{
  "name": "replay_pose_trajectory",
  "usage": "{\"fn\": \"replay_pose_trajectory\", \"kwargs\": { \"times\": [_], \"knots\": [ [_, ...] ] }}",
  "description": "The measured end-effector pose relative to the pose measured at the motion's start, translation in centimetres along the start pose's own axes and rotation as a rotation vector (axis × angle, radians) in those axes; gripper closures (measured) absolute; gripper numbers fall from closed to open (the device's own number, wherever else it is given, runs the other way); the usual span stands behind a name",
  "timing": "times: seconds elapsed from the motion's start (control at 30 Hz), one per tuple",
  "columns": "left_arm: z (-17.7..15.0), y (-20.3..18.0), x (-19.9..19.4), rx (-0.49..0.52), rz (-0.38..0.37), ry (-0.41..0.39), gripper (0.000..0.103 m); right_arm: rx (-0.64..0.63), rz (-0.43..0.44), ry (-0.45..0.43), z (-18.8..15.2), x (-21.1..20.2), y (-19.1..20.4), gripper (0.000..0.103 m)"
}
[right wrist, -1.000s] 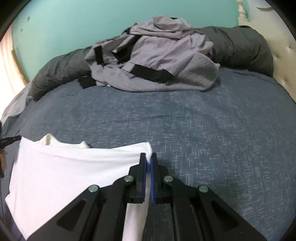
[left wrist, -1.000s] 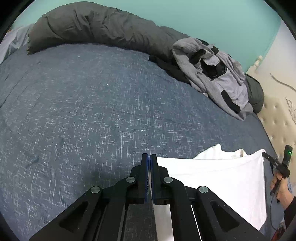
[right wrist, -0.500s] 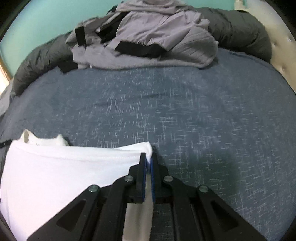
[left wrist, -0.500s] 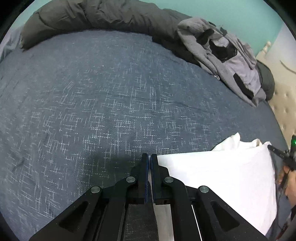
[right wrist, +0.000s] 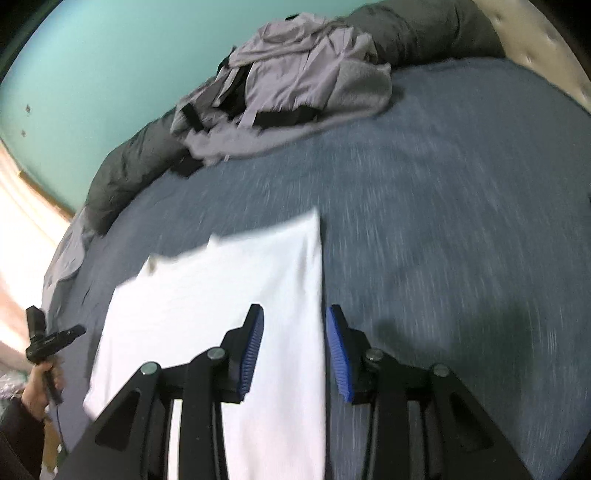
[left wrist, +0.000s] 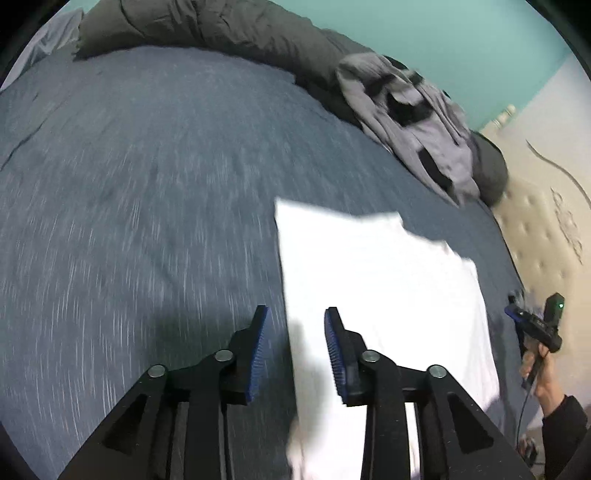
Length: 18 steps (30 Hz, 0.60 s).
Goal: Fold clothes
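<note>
A white garment (left wrist: pixel 380 291) lies folded and flat on the blue bedspread (left wrist: pixel 147 206). My left gripper (left wrist: pixel 295 314) hovers over its left edge with its jaws opening; the cloth's edge shows between the blue pads, which do not press on it. In the right wrist view the same white garment (right wrist: pixel 229 302) lies under my right gripper (right wrist: pixel 293 312), whose jaws are also opening over the garment's right edge, free of the cloth. Both views are blurred by motion.
A heap of grey and black clothes (left wrist: pixel 413 125) (right wrist: pixel 291 85) lies at the far side, against a rolled dark grey duvet (left wrist: pixel 207 29). A tufted cream headboard (left wrist: pixel 543 236) borders the bed. The other hand with its gripper shows at each view's edge.
Both grippers went from shut on the white garment's corners to parted jaws. The garment now lies laid out farther ahead on the bed, and both hands have drawn back from its far edge.
</note>
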<state>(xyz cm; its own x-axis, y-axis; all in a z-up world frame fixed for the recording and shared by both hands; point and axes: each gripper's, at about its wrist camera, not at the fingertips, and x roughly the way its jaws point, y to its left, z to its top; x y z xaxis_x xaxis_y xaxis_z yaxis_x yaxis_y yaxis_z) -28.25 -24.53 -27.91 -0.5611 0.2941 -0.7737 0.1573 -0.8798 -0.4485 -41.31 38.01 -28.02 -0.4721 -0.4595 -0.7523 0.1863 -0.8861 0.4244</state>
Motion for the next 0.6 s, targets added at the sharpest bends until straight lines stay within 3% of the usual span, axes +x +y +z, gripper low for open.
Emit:
{"fn": "replay_pose_trajectory", "kwargs": {
  "times": [0.27,0.33,0.43,0.6],
  "knots": [
    [-7.4,-2.7,-3.2,0.032,-0.013,0.081,0.064,-0.063,-0.052,0.171,-8.2,-3.2,-0.3,0.067],
    [-8.8,-3.2,-3.6,0.043,-0.015,0.099,0.064,-0.05,-0.043,0.196,-9.3,-3.8,-0.4,0.067],
    [-10.5,-3.6,-3.7,0.055,-0.009,0.116,0.063,-0.081,-0.064,0.216,-10.8,-4.3,0.5,0.054],
    [-12.6,-3.0,-2.9,0.057,0.032,0.154,0.062,-0.119,-0.072,0.241,-12.5,-4.4,2.0,0.054]
  ]
}}
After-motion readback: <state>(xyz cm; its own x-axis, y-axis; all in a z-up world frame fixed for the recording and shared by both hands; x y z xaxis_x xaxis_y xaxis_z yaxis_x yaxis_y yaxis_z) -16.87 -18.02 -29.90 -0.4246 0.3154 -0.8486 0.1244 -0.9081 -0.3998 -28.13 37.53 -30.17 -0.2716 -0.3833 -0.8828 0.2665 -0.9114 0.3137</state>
